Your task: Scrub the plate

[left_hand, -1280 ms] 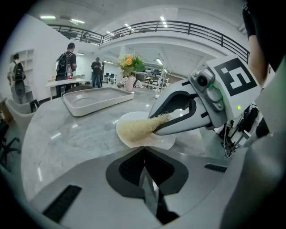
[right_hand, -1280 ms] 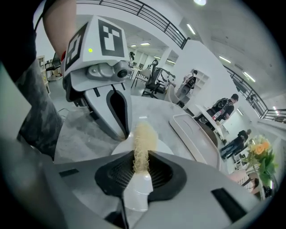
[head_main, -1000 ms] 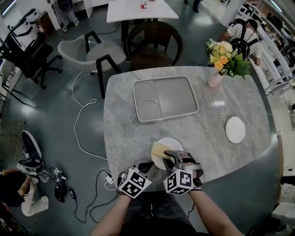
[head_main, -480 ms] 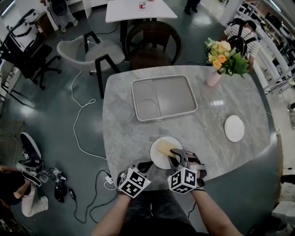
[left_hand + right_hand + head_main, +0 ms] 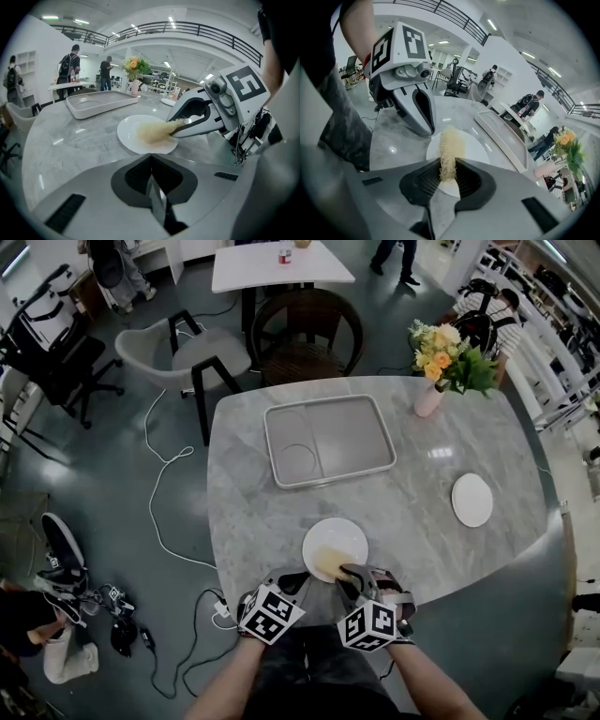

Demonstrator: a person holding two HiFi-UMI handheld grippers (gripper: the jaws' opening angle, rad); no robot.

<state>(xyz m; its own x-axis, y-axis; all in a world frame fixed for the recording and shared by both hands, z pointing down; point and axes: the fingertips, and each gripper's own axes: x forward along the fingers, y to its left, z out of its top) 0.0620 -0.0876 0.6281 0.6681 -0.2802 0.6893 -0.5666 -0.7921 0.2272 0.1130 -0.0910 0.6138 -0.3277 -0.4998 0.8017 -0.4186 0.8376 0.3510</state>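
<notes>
Plate (image 5: 343, 532), white, round, under scrubber (image 5: 328, 562)

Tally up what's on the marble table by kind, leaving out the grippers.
White plates: 2
Tray: 1
Flower vase: 1
Scrub pad: 1
Total: 5

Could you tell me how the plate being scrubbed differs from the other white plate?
The near plate has the yellow scrubber held on it by the right tool; the far plate is bare. The near plate looks larger and sits by the front edge; the far plate lies toward the right side. Both are round and white.
</notes>
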